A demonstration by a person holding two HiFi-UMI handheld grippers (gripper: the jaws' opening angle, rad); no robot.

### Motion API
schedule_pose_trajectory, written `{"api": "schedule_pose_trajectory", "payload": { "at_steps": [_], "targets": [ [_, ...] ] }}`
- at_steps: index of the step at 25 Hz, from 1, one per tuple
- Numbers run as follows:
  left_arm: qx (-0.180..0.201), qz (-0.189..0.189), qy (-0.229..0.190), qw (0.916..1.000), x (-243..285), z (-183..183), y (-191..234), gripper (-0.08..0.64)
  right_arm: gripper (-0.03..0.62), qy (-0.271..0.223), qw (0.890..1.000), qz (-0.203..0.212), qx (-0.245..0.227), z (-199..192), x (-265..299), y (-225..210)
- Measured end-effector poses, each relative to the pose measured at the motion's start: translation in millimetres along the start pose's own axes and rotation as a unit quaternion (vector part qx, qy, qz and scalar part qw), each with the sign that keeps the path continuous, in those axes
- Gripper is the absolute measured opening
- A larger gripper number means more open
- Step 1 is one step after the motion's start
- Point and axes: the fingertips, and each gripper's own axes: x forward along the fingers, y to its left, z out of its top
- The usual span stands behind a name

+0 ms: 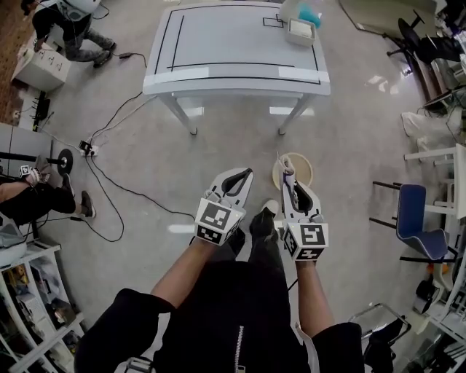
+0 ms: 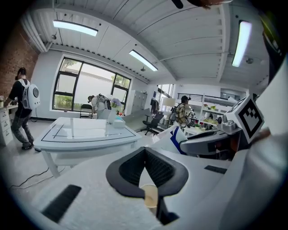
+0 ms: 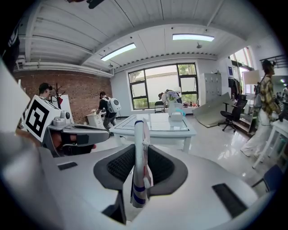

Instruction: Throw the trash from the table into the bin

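Grey floor (image 1: 349, 153) below, flattened wrapper (image 3: 139, 134) pinched upright between fingers (image 3: 163, 170) of right gripper (image 3: 138, 152)

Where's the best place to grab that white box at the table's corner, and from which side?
Across its two side walls, probably, coming down from above on the near side. The white box lies low and flat on the table, and a teal thing stands close behind it, blocking the far side. The left tongs are shut and empty; open them first.
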Motion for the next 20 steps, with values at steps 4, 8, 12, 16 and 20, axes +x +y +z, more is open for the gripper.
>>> {"api": "schedule_pose_trajectory", "payload": {
  "at_steps": [4,8,12,16,20],
  "targets": [
    [0.006,-0.014,0.007,0.9999,19.0,-2.6,-19.0,0.006,0.091,0.004,1.0,-0.018,0.012,-11.7,-13.3,-26.3],
    [0.008,-0.018,0.014,0.9997,48.9,-5.4,-31.2,0.006,0.091,0.006,0.999,-0.025,0.019,-17.2,-14.0,-58.7],
    [0.009,-0.016,0.02,0.9996,82.7,-2.9,-42.1,0.006,0.091,0.008,0.999,-0.023,0.023,-19.2,-8.6,-92.9],
    [0.012,-0.012,0.03,0.9994,114.3,-7.6,-50.5,0.006,0.091,0.016,0.999,-0.012,0.033,-27.4,-0.1,-121.7],
    [0.035,-0.017,0.036,0.9986,150.7,-10.0,-65.8,0.006,0.09,0.018,0.999,-0.007,0.049,-37.0,3.5,-158.5]
  ]
}}
